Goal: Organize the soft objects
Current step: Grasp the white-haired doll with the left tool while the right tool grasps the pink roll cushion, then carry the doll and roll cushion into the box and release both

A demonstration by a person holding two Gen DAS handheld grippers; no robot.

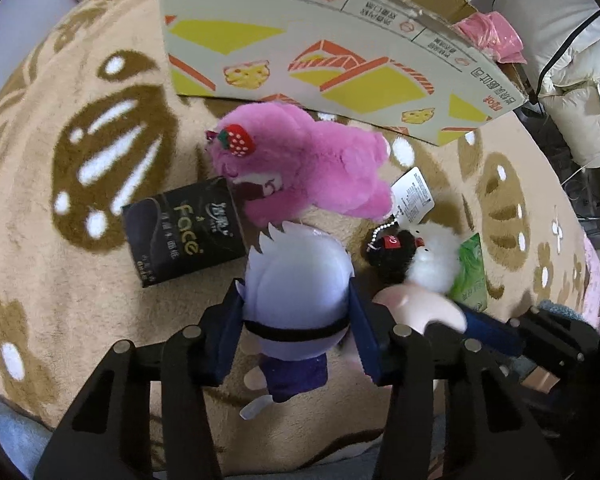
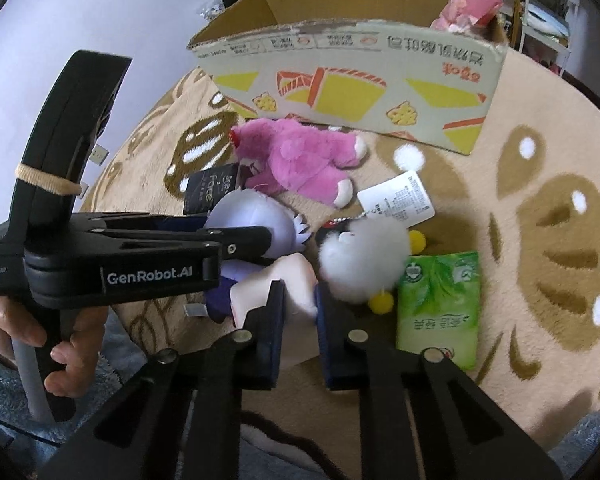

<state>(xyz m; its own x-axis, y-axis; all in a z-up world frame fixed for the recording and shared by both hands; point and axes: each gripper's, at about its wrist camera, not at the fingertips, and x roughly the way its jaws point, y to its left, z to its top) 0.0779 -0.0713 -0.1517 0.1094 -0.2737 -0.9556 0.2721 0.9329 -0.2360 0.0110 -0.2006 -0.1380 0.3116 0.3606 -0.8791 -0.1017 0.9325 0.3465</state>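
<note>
Tan rug [image 1: 40, 264] carries: box [image 1: 300, 40], pink plush [image 1: 300, 168], black pack [image 1: 180, 232], green pack [image 2: 440, 304], white plush [image 2: 364, 264]

Close, downward wrist views; shared rug [image 1: 80, 280]

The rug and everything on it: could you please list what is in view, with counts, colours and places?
Rug: one, beige with brown patterns, under everything.
Cardboard box: one, open, at the rug's far side.
Pink plush: one, in front of the box.
Black tissue pack: one, beside the pink plush.
Lavender plush: one, between the left gripper's pads.
Pale pink plush: one, between the right gripper's pads.
White fluffy keychain toy: one, with a paper tag.
Green tissue pack: one, right of it.
Left gripper: shut on the lavender plush.
Right gripper: shut on the pale pink plush.
</note>
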